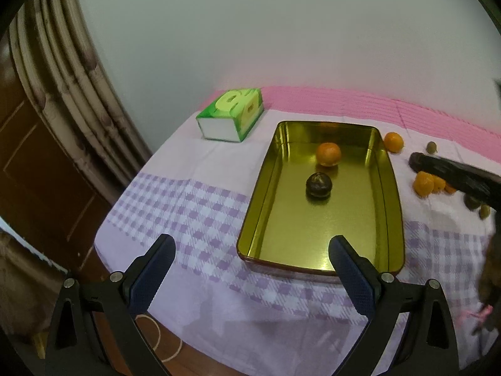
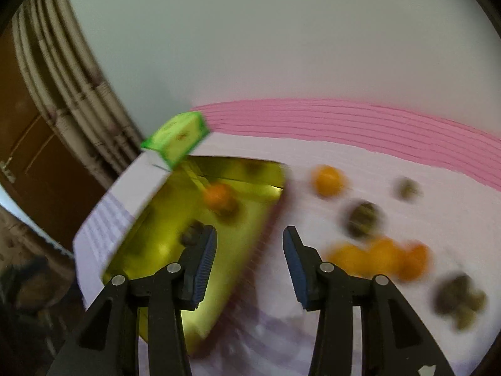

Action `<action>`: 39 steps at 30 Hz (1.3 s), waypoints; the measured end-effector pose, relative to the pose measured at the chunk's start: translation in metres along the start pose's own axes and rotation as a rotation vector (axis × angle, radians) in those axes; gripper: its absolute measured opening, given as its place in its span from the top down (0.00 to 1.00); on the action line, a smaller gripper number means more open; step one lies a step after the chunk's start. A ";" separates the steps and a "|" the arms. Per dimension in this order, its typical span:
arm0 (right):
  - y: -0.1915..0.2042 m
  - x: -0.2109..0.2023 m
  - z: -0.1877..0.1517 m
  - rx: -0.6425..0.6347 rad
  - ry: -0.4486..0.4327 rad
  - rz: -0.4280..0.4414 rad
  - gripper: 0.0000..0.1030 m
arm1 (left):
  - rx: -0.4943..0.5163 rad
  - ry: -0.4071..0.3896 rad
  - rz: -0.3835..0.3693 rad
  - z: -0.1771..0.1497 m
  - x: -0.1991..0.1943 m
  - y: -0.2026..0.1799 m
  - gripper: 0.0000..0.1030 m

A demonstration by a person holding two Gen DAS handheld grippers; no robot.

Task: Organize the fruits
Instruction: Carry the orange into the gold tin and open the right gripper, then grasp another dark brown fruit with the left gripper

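Observation:
A gold metal tray lies on the checked tablecloth with an orange and a dark round fruit inside. My left gripper hangs open and empty above the tray's near end. To the right of the tray are a single orange, a cluster of oranges and small green fruits. In the blurred right wrist view, my right gripper stands open with nothing in it, over the tray's right rim. The oranges and a dark fruit lie to its right.
A green tissue box stands at the back left of the table. The table's left edge drops off toward a brown door and a curtain. A blurred dark finger of the right gripper crosses the fruit pile. A pale wall rises behind.

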State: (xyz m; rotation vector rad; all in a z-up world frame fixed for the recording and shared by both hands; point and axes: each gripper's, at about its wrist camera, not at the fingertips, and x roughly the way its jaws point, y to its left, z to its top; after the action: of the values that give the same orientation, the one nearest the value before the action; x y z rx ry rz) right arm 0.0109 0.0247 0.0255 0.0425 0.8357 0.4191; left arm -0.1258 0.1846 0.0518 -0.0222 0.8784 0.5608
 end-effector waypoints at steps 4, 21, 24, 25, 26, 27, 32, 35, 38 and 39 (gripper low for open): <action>-0.063 -0.046 -0.035 0.020 -0.001 -0.162 0.56 | 0.066 -0.063 -0.044 -0.002 -0.017 -0.017 0.05; -0.231 -0.116 -0.108 0.179 0.005 -0.411 0.41 | 0.363 0.139 -0.806 0.051 -0.026 -0.213 0.05; -0.229 -0.116 -0.109 0.181 -0.003 -0.392 0.37 | 0.357 0.174 -0.851 0.065 -0.007 -0.250 0.05; -0.227 -0.115 -0.112 0.172 0.003 -0.385 0.37 | 0.354 0.185 -0.851 0.070 0.002 -0.263 0.05; -0.226 -0.112 -0.111 0.163 0.000 -0.380 0.37 | 0.347 0.199 -0.854 0.075 0.010 -0.273 0.05; -0.225 -0.113 -0.111 0.159 -0.005 -0.380 0.37 | 0.339 0.211 -0.860 0.078 0.017 -0.281 0.06; -0.233 -0.118 -0.111 0.194 -0.028 -0.341 0.37 | 0.344 0.259 -0.840 0.082 0.049 -0.312 0.14; -0.240 -0.120 -0.112 0.229 -0.034 -0.316 0.37 | 0.355 0.248 -0.797 0.080 0.061 -0.321 0.14; -0.242 -0.121 -0.111 0.236 -0.039 -0.306 0.36 | 0.360 0.235 -0.771 0.078 0.069 -0.326 0.14; -0.241 -0.120 -0.110 0.236 -0.038 -0.305 0.35 | 0.364 0.217 -0.771 0.078 0.069 -0.327 0.14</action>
State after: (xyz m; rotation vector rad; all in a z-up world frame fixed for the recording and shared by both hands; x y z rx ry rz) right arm -0.0571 -0.2555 -0.0116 0.1388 0.8353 0.0318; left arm 0.1200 -0.0450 -0.0159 -0.0878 1.0854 -0.3303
